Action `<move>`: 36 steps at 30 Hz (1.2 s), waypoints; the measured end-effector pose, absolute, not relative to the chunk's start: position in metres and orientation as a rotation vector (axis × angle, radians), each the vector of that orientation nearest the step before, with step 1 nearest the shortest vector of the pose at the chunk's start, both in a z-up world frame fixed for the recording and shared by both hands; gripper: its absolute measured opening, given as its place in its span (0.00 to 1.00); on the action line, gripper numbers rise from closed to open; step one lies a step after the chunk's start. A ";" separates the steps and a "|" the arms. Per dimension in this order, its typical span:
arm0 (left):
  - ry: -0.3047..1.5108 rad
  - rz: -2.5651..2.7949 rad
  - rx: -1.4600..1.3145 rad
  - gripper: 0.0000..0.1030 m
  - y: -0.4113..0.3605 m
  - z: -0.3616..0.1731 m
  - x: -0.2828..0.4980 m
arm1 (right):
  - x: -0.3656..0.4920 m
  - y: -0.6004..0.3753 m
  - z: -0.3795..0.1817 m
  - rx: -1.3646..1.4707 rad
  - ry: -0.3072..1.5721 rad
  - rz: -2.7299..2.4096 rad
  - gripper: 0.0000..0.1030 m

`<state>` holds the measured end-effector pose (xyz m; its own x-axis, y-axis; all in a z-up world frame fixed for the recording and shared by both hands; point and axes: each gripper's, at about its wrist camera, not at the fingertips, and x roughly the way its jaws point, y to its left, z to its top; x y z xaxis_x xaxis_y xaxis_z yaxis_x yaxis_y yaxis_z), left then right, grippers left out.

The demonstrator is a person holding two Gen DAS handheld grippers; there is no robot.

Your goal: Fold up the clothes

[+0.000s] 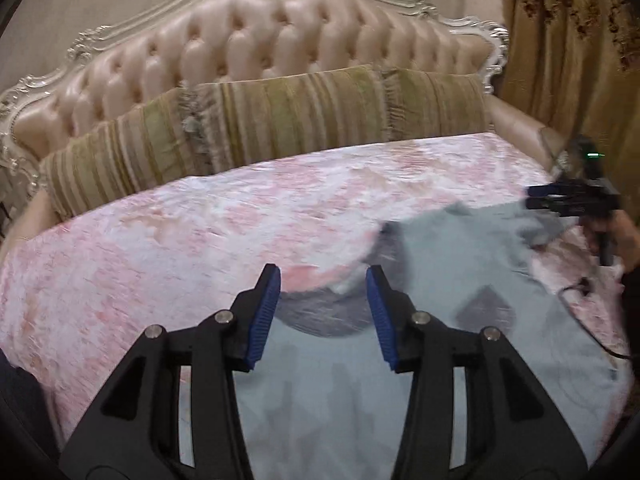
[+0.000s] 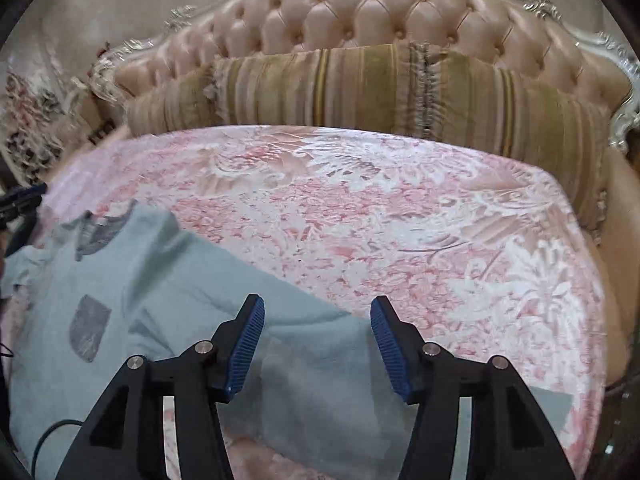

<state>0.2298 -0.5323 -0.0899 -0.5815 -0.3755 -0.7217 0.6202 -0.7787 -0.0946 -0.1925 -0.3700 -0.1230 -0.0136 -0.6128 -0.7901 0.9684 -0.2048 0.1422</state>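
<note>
Your left gripper hangs with its jaws spread wide and nothing between them. Just below and ahead of its fingertips lies the light blue shirt, spread front-up on the pink bedspread, with the dark grey collar right under the gap. That position looks chosen for reaching the neckline or a shoulder, though neither pad touches cloth as far as the left wrist view shows.

Your right gripper is likewise released, wide apart and holding nothing. Beneath it runs a long edge of the shirt, one sleeve or side panel stretching out to the right of the fingers; the grey chest pocket sits to its left. The shirt lies mostly flat with some wrinkles. Whether it is laid out for folding or opened again, the pictures do not settle.

A black cable trails over the cloth near the right gripper's left side; it could snag.

Further ahead of both grippers the bedspread is bare up to the striped bolster pillows, then the tufted headboard.
</note>
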 end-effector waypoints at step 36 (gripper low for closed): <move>0.651 -2.312 0.800 0.47 -0.496 -0.079 0.281 | -0.235 -0.215 -0.075 1.026 0.305 -1.965 0.57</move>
<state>0.2805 -0.4962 -0.0793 -0.6382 -0.3753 -0.6722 0.6707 -0.6996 -0.2462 -0.2349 -0.2151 -0.0747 -0.2785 -0.5889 -0.7587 0.7913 -0.5884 0.1662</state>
